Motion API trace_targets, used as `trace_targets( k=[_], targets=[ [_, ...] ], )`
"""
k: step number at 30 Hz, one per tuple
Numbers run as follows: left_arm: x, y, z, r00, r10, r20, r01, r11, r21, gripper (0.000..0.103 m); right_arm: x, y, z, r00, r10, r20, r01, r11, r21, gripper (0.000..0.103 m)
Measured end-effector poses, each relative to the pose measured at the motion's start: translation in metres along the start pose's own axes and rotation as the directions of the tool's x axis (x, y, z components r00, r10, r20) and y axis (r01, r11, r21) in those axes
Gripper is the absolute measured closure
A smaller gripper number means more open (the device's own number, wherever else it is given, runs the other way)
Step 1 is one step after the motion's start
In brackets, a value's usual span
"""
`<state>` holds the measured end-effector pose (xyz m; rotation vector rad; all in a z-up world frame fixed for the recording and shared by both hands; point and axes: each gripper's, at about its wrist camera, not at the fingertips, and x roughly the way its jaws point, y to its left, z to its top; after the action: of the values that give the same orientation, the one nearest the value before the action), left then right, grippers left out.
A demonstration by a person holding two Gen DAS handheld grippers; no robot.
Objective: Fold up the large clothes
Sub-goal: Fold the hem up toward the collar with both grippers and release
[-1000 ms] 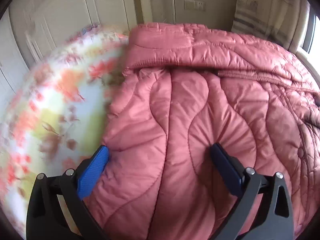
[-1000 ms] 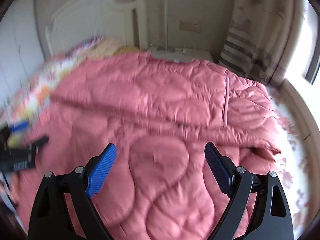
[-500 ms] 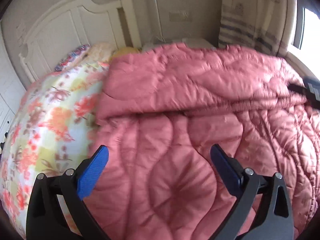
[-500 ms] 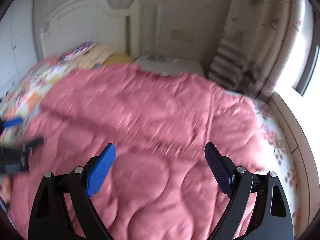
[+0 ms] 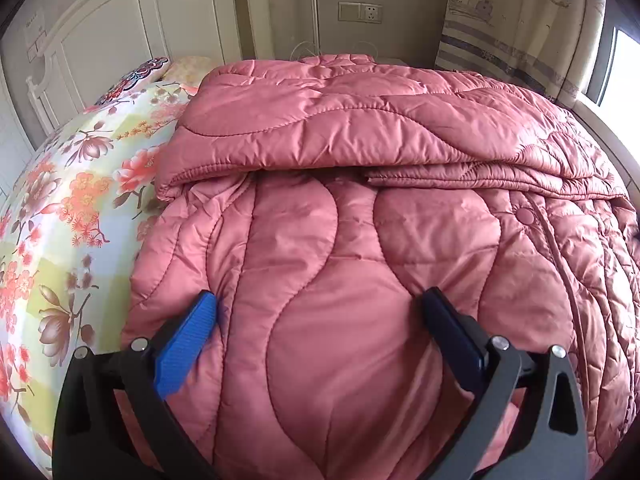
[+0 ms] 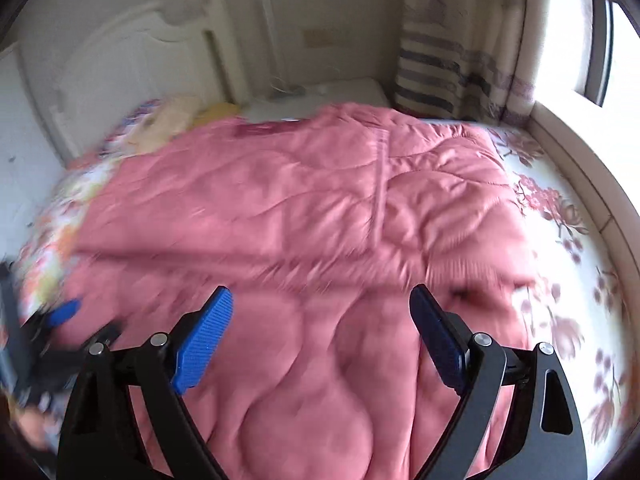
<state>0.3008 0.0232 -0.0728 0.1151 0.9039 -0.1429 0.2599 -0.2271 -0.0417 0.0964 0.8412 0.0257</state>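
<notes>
Nearest, left gripper (image 5: 320, 312): jaws spread wide, blue pads (image 5: 182, 346) pressed against the pink coat (image 5: 340, 240), a broad swell of quilted fabric between them, nothing pinched. Right gripper (image 6: 320, 314): equally wide apart, poised over the same coat (image 6: 300, 220), gripping nothing; contact unclear through the blur. At that view's left edge, the left gripper (image 6: 60, 320) again, smeared. Coat spread flat across the bed, one part folded over on the far side, its edge running crosswise; a snap (image 5: 525, 216) and a seam to the right. Floral sheet (image 5: 68, 208) bare on the left, and on the right (image 6: 560, 216) past the coat. Farther: pillows (image 5: 140, 76) against a white headboard (image 5: 104, 36). Beyond: wall socket (image 5: 360, 12), striped curtain (image 5: 516, 32), bright window (image 6: 600, 32). No containers visible.
</notes>
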Motion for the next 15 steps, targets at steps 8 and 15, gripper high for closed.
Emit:
trace_targets(
  k=[8, 15],
  targets=[
    [-0.027, 0.019, -0.01, 0.999, -0.015, 0.033, 0.016, 0.999, -0.03, 0.002, 0.002, 0.02, -0.06, 0.989, -0.009, -0.145, -0.014, 0.988, -0.156, 0.017],
    [-0.097, 0.088, -0.082, 0.996, 0.0, 0.094, 0.007, 0.997, -0.071, 0.002, -0.096, -0.036, -0.124, 1.0, -0.007, 0.001, 0.007, 0.993, -0.116, 0.017]
  ],
)
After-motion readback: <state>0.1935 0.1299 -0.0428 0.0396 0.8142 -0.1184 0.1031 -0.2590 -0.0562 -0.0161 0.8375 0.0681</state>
